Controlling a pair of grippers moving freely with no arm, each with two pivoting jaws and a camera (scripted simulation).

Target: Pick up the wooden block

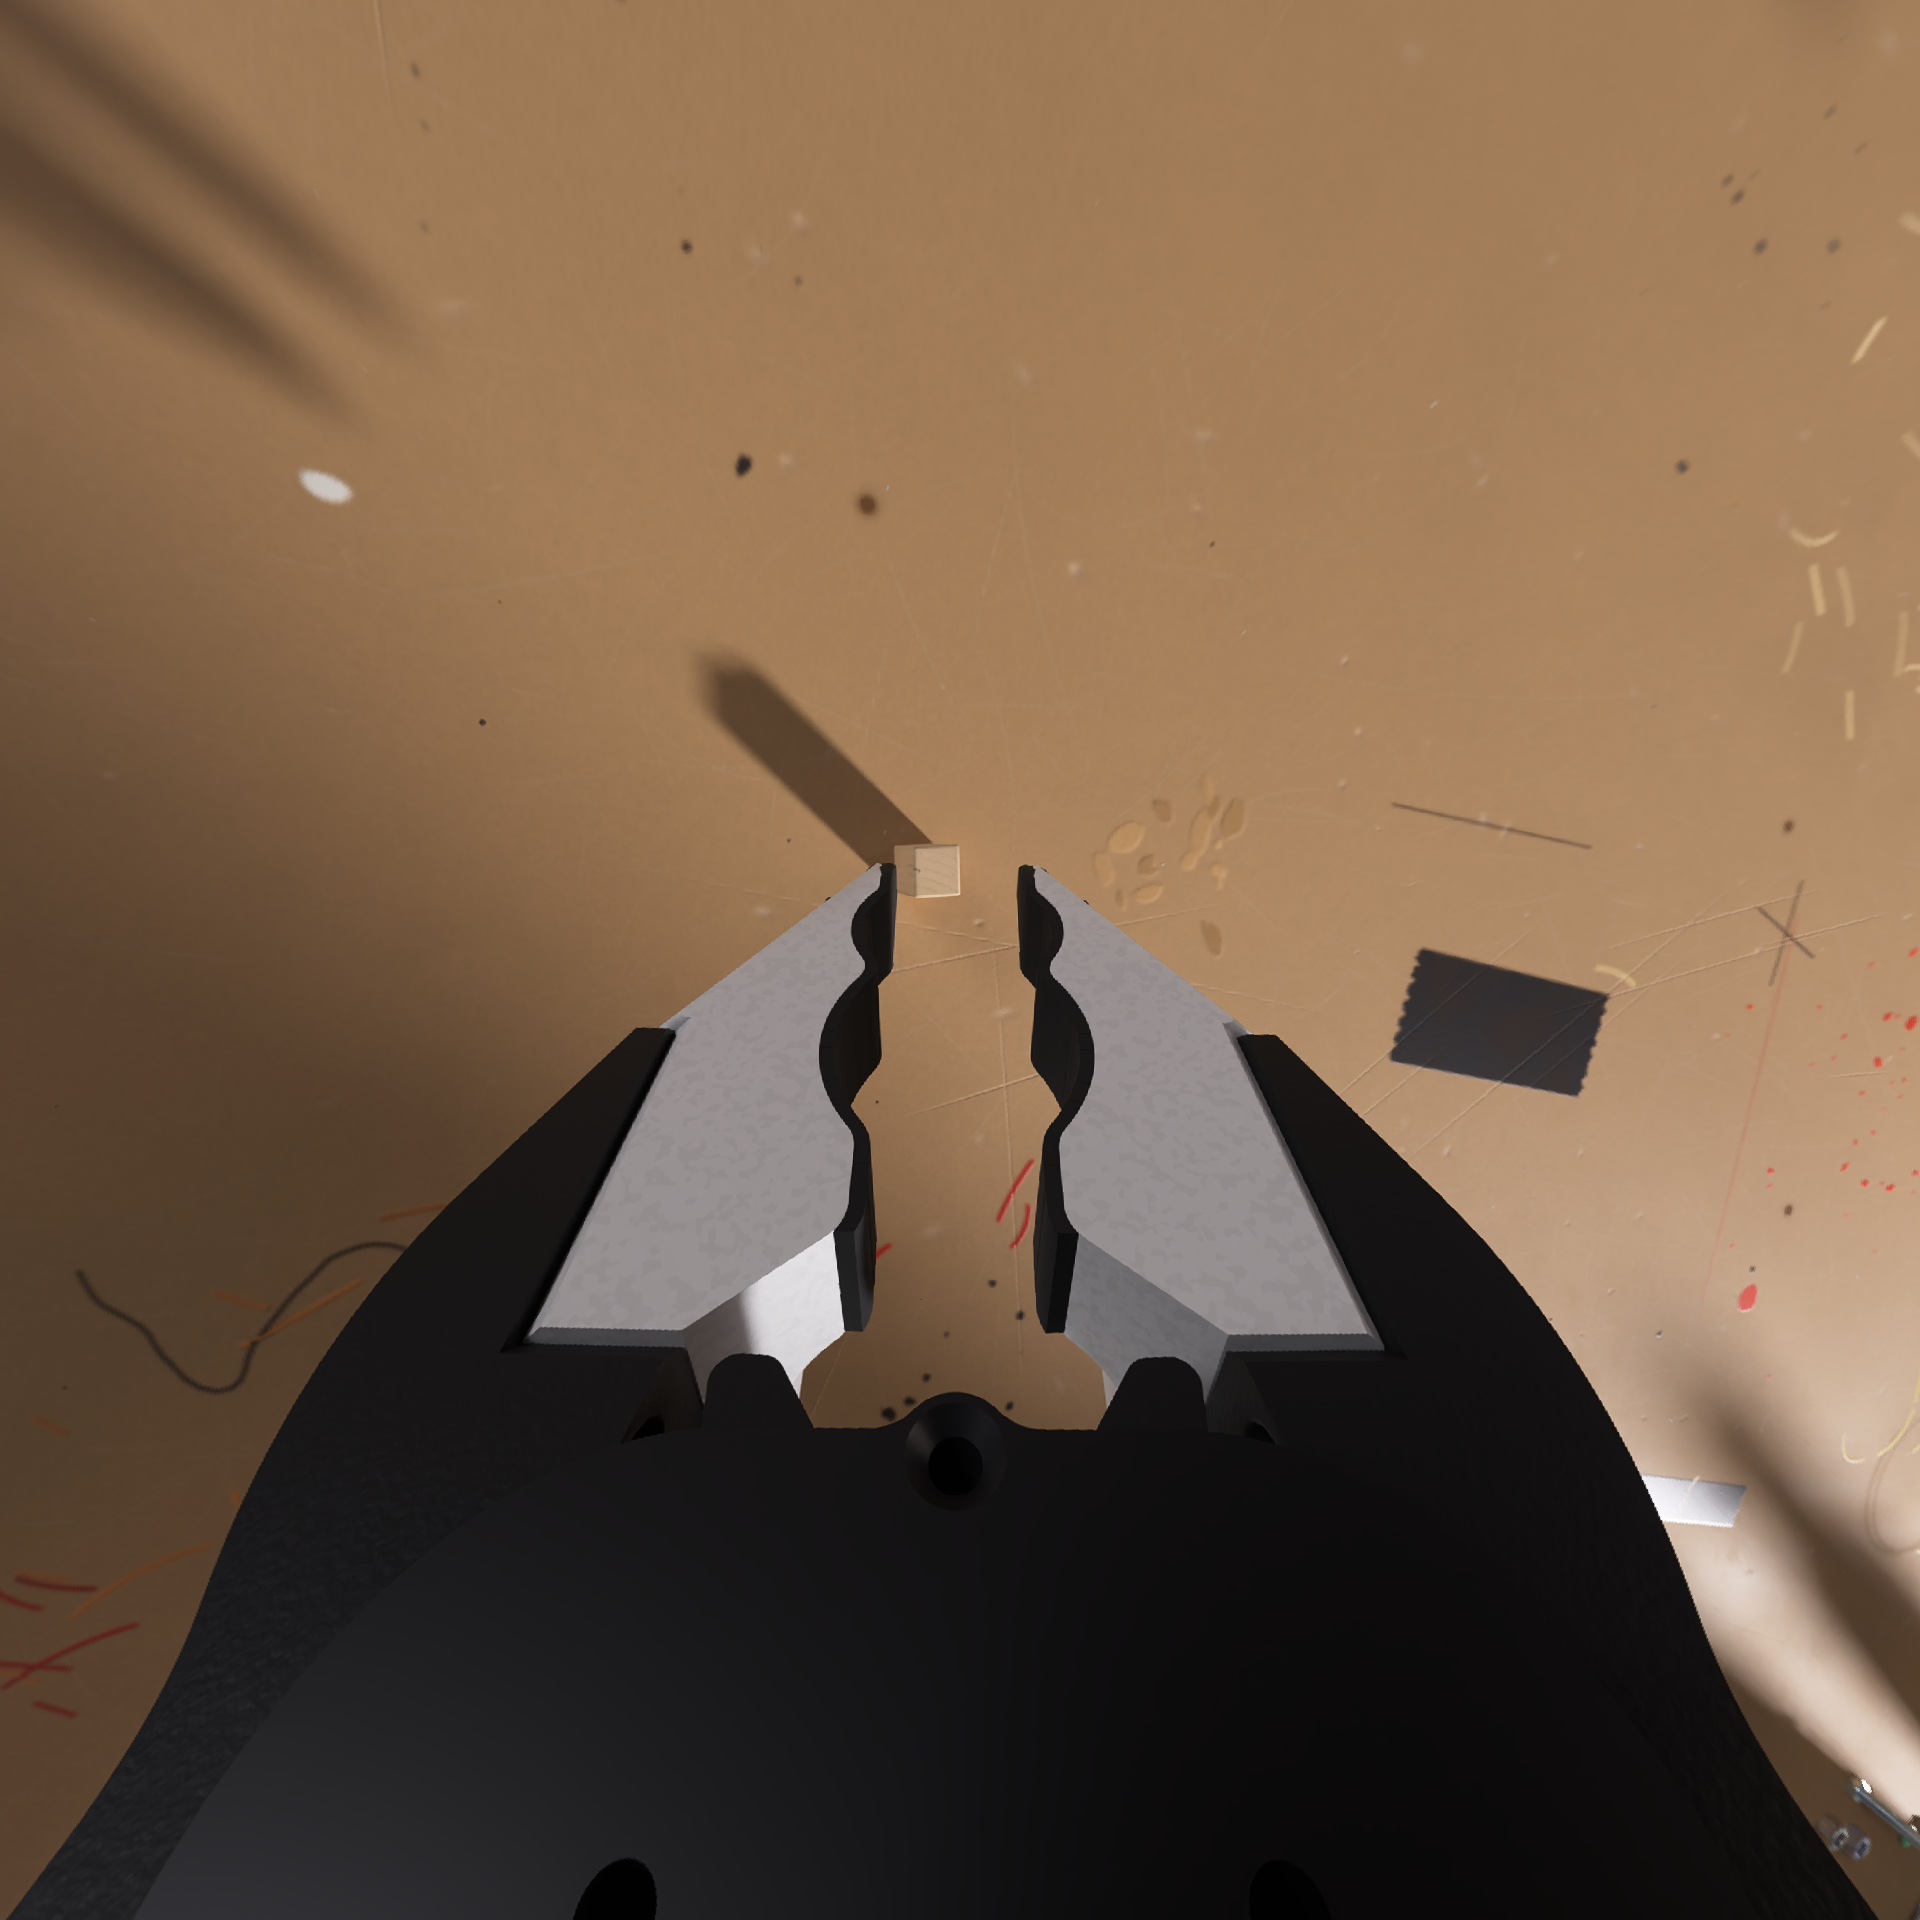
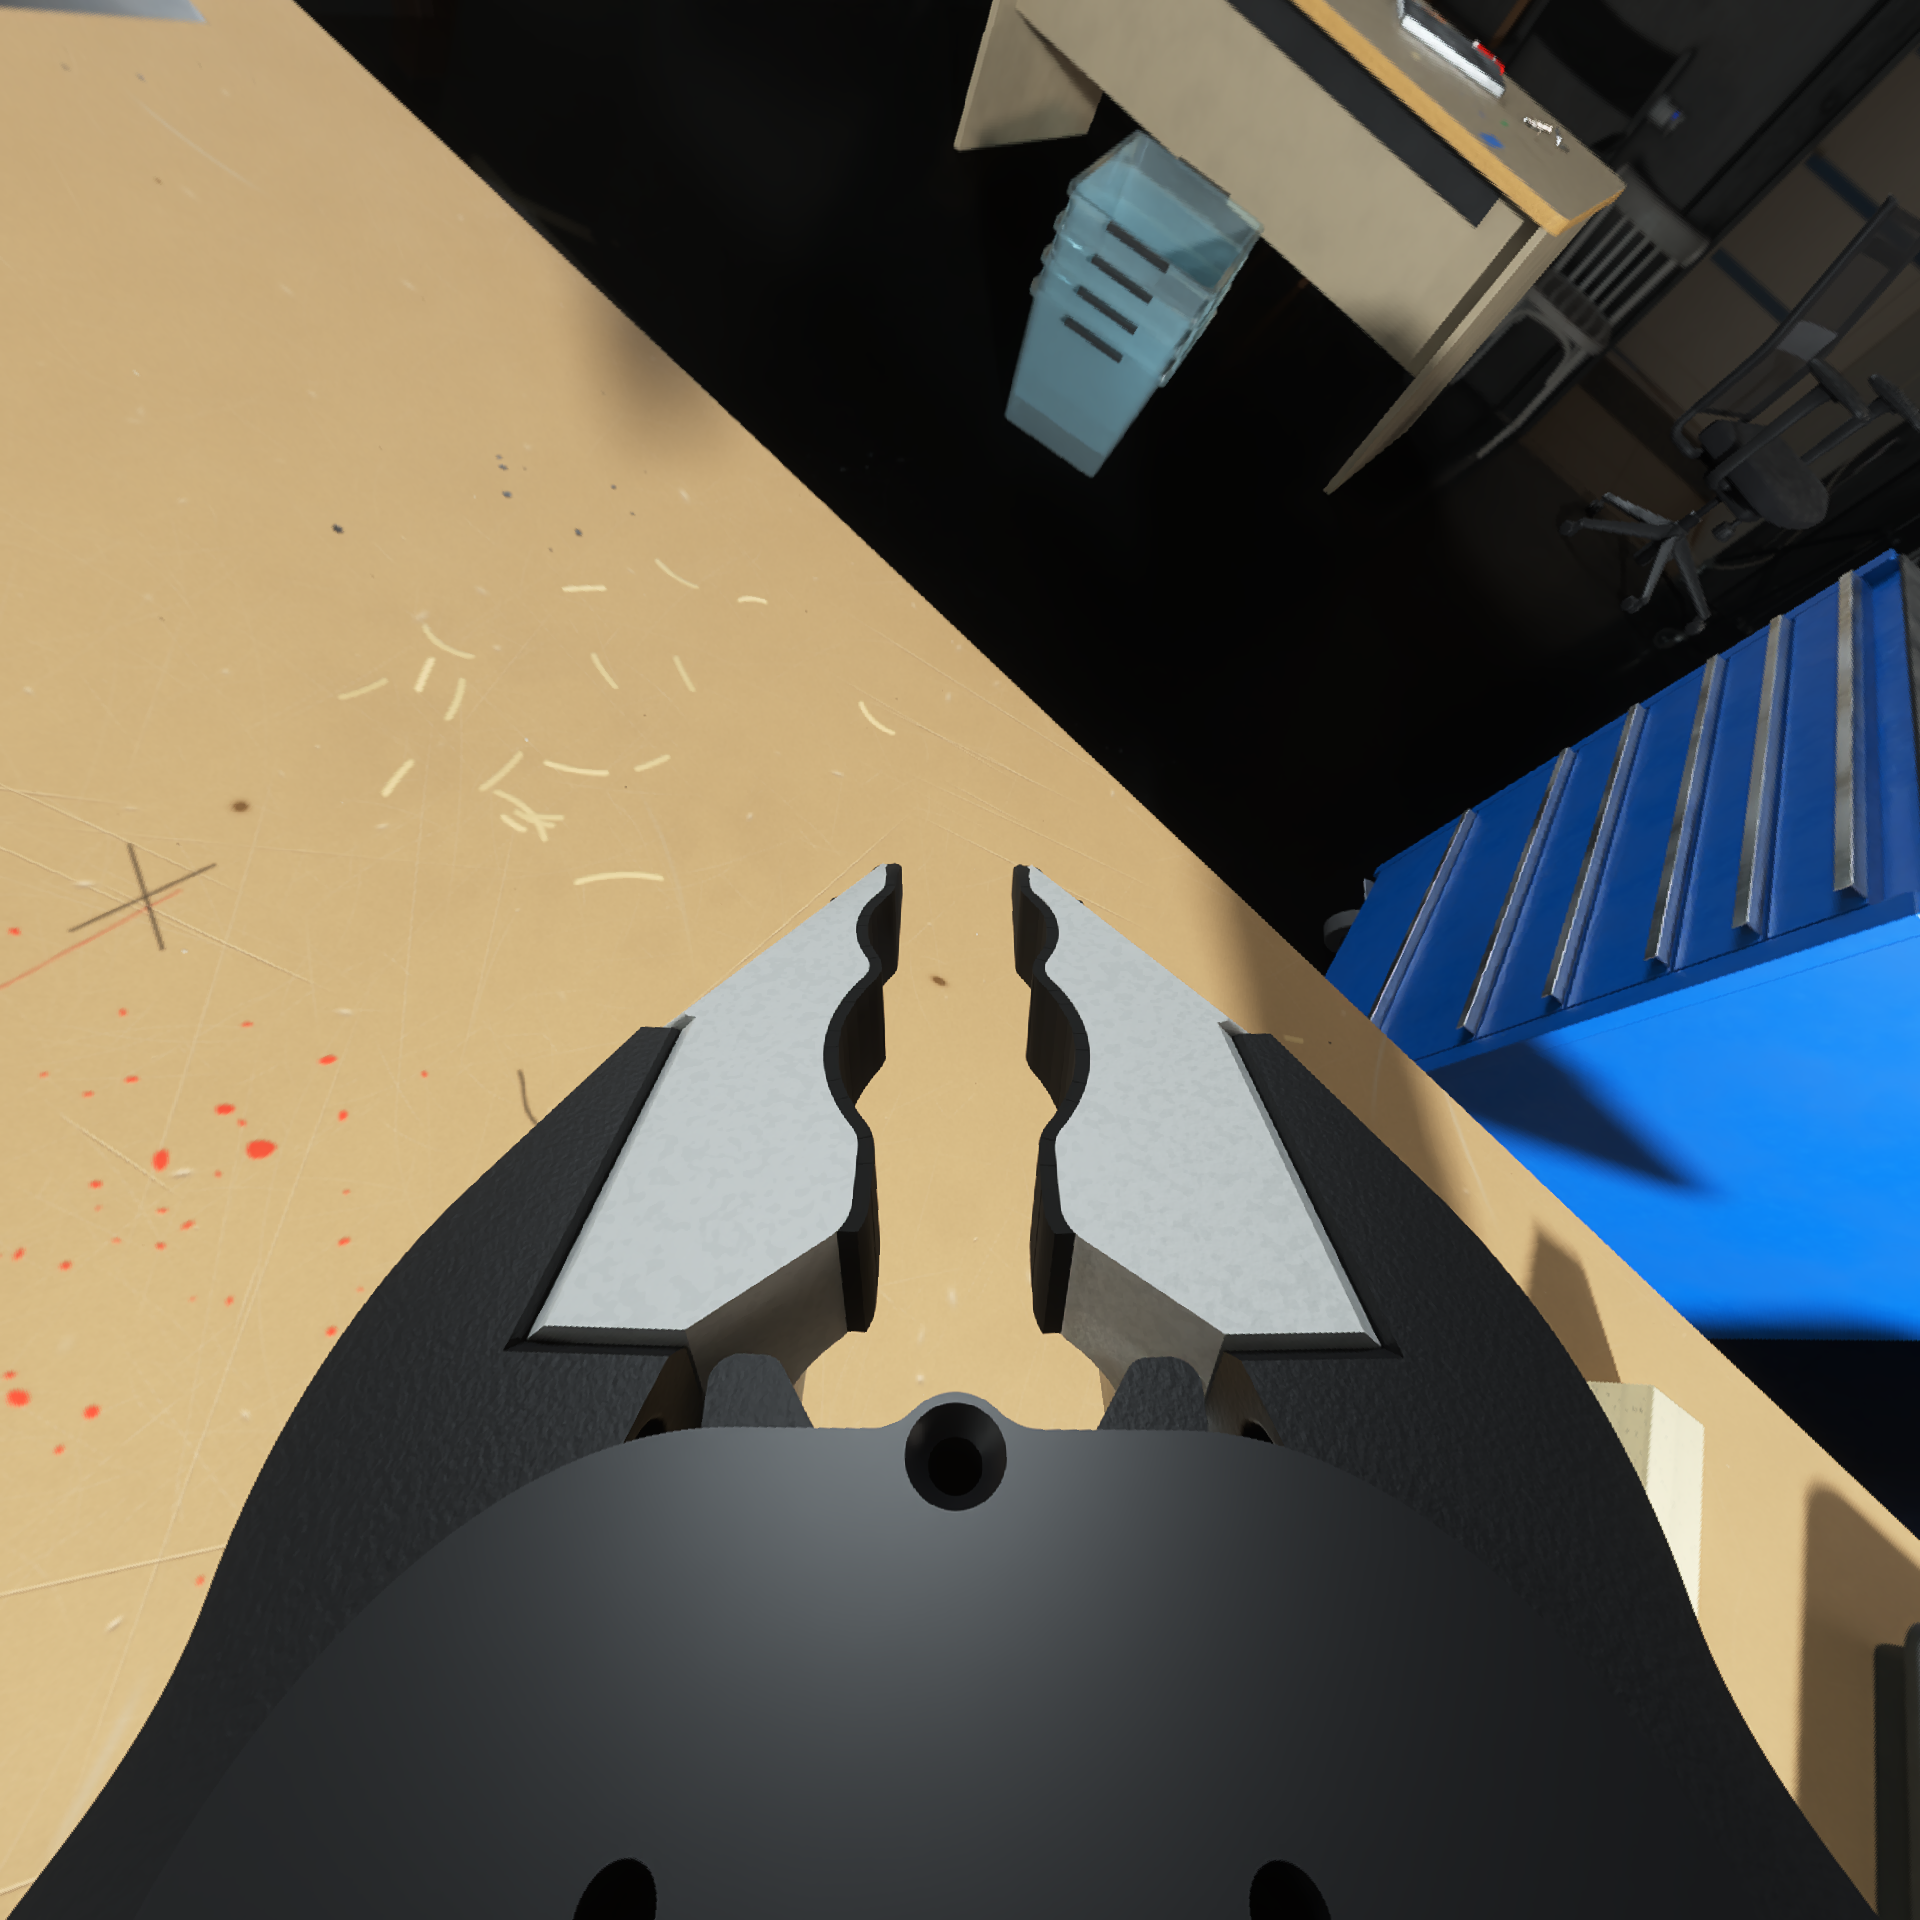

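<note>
You are on the approach: on the workbench (image 1: pixel 1143 416) your left gripper (image 1: pixel 954 878) hangs with fingers apart and empty, the wooden block (image 1: pixel 928 871) just beyond its left fingertip. Next, I judge, shift left and descend. Your right gripper (image 2: pixel 956 878), also parted and empty, waits near the workbench edge, no block visible there.

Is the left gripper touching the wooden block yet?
Cannot tell. In the left wrist view the wooden block overlaps the left gripper's fingertip, apparently beyond it.

One wooden block (image 1: pixel 928 871), two grippers (image 1: pixel 956 878) (image 2: pixel 956 878), one blue drawer cabinet (image 2: pixel 1683 935), one office chair (image 2: pixel 1756 468).
</note>
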